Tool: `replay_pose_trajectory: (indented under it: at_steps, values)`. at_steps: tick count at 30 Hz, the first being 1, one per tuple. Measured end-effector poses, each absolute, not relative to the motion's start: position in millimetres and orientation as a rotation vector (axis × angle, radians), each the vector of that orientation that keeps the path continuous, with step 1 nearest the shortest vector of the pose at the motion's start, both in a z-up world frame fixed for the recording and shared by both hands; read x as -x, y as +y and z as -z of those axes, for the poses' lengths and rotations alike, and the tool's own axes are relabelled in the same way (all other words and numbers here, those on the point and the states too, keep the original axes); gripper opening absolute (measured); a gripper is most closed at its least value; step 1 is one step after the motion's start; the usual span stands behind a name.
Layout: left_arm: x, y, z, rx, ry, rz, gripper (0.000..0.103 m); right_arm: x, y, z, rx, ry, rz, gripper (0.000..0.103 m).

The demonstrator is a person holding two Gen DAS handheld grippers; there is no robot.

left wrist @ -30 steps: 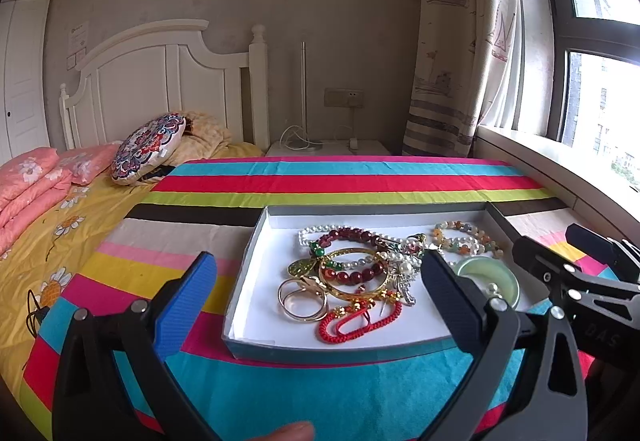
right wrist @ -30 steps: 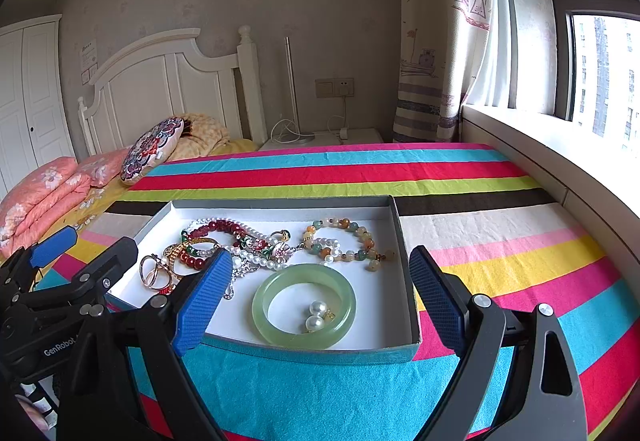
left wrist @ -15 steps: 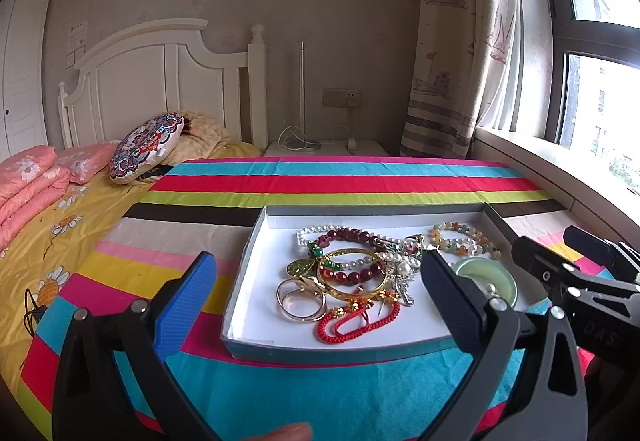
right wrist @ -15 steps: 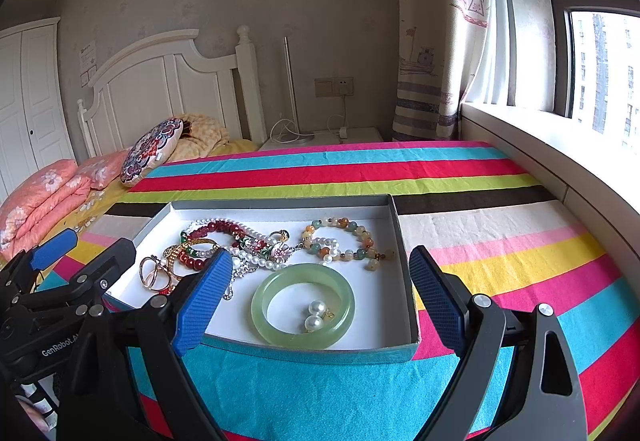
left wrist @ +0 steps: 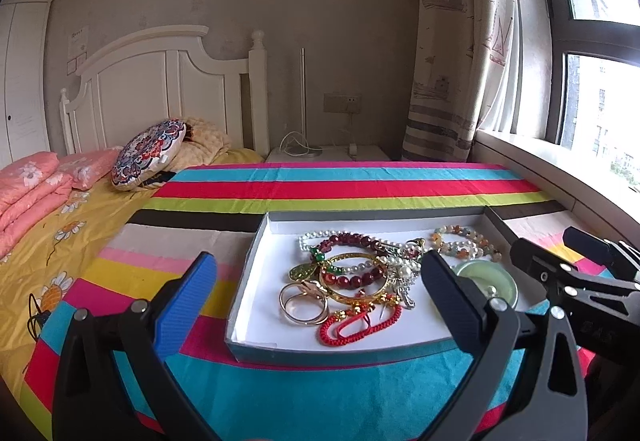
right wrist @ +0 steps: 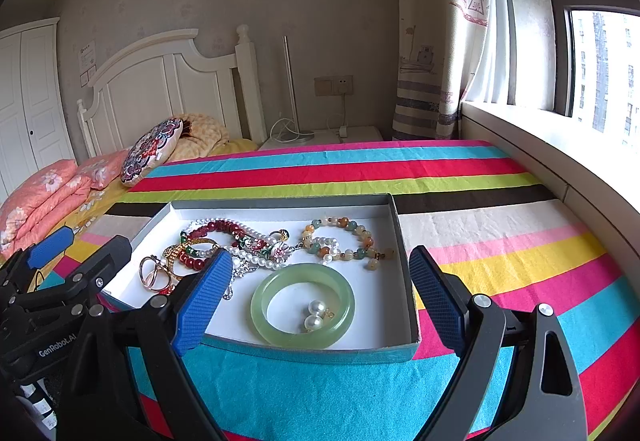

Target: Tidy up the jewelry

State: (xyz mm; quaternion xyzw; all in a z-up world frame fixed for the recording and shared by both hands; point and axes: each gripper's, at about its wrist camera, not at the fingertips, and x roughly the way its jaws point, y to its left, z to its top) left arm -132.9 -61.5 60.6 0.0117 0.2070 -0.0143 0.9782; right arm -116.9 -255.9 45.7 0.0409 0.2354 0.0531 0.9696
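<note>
**Jewelry piled in one shallow box, both tools spread and empty**

A shallow white-lined box [right wrist: 404, 261] sits on the striped cloth [right wrist: 500, 241] of the surface and holds all the jewelry. At its near right lies a pale green jade bangle [right wrist: 303, 304] with two pearl earrings [right wrist: 314, 315] resting inside its ring. Behind it, toward the far right corner, is a bracelet of mixed green, orange and cream beads [right wrist: 348, 241]. The left half is a tangle — a dark red bead bracelet [left wrist: 348, 241], a pearl strand [right wrist: 256, 261], a gold bangle [left wrist: 352, 295], two gold rings [left wrist: 304, 305] touching each other, and a red cord bracelet [left wrist: 360, 325] nearest the front wall. Which strands cross over which in that heap is hard to say.

The left tool [left wrist: 320, 305] hangs before the box's left half with its blue pads wide apart and nothing between them. The right tool [right wrist: 320, 297] hovers at the near right corner, released as well — the bangle shows in the gap beyond its pads, untouched.

The left wrist view gives the rings and red cord plainly, while its own right finger hides much of the bangle. The right wrist view shows the bangle and earrings whole, but its left finger covers the front of the tangle. Each view also catches the other tool at its edge.
</note>
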Motion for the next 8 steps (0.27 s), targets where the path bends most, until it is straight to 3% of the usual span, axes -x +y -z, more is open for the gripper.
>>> replay_pose_trajectory:
  at_steps: [4,8]
  values:
    - [134,-56,-61,-0.018,0.536,0.064,0.101,122,-258,-46,-0.093,0.47,-0.106,0.086]
    - [133,-41,-49,-0.03,0.735,0.028,0.101,130,-252,-47,-0.017,0.589,-0.124,0.086]
